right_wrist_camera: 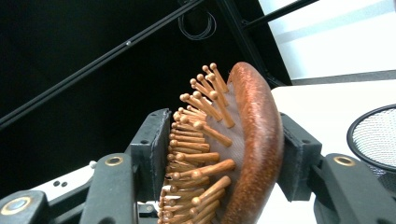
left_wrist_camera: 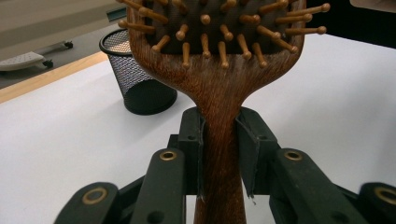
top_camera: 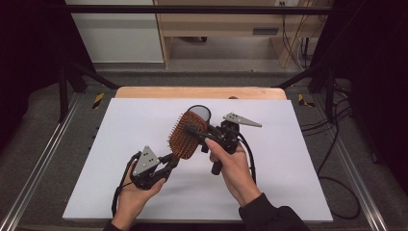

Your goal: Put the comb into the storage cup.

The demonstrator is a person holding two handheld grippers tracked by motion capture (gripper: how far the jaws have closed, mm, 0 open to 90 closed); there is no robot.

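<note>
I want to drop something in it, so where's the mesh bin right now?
In the high view the mesh bin stands on the white table near its far edge, about centre, right behind the wooden hairbrush.

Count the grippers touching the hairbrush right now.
2. The left gripper clamps the hairbrush at its wooden handle; the right gripper closes across the head, one jaw on the bristles, the other on the back.

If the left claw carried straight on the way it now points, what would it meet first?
Probably the black mesh bin, beyond the wooden hairbrush that the left claw holds by the handle; depth is unclear.
</note>
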